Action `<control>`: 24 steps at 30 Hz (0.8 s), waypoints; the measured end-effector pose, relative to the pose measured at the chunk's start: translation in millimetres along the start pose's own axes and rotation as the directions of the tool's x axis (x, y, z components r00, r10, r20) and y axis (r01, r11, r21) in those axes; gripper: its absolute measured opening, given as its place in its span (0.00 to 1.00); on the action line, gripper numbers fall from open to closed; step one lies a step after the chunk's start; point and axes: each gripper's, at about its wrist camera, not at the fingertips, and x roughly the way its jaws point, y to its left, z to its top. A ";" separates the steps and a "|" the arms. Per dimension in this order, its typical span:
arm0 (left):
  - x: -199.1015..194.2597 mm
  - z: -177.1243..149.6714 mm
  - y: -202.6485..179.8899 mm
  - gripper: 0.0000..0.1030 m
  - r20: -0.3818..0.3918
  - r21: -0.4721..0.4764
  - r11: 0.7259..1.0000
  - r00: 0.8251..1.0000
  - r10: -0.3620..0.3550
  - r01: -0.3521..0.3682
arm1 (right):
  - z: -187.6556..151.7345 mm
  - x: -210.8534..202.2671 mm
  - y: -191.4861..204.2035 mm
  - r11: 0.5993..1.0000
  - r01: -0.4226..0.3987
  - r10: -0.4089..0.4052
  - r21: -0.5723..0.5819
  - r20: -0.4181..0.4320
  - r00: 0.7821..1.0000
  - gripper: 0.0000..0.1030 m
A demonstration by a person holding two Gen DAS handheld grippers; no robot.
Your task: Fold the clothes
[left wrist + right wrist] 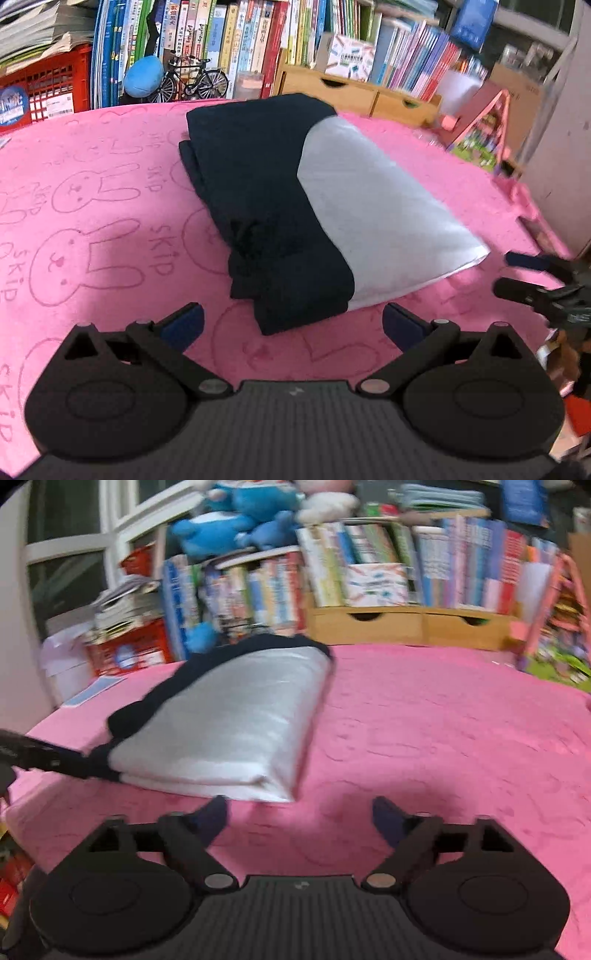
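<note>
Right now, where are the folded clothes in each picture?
Left wrist view: the folded clothes lie in the middle on the pink blanket, dark part left, white part right.
Right wrist view: the folded clothes lie left of the middle, white side facing the camera.
Shared landmark: the wooden drawers behind the blanket, under the books.

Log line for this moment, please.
left gripper: open, empty | right gripper: open, empty | navy-and-white garment: folded bundle on pink blanket | both grippers just short of it
</note>
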 end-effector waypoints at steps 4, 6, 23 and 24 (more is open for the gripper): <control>15.1 -4.4 -19.4 1.00 -0.004 0.100 0.987 0.992 0.124 -0.123 | 1.7 19.2 13.4 0.997 -0.024 0.019 -0.074 -0.065 0.998 1.00; 17.2 -4.4 -20.7 1.00 0.003 0.092 0.987 0.991 0.131 -0.131 | 0.5 29.0 15.2 0.995 -0.031 0.023 -0.090 -0.089 0.996 1.00; 21.4 -8.2 -25.6 1.00 0.055 0.051 0.984 0.984 0.168 -0.171 | 1.2 46.0 15.5 0.987 -0.025 0.014 -0.161 -0.064 0.998 1.00; 21.1 -9.1 -25.7 1.00 0.058 0.052 0.984 0.984 0.168 -0.171 | 1.4 46.2 15.5 0.986 -0.025 0.015 -0.162 -0.066 0.998 1.00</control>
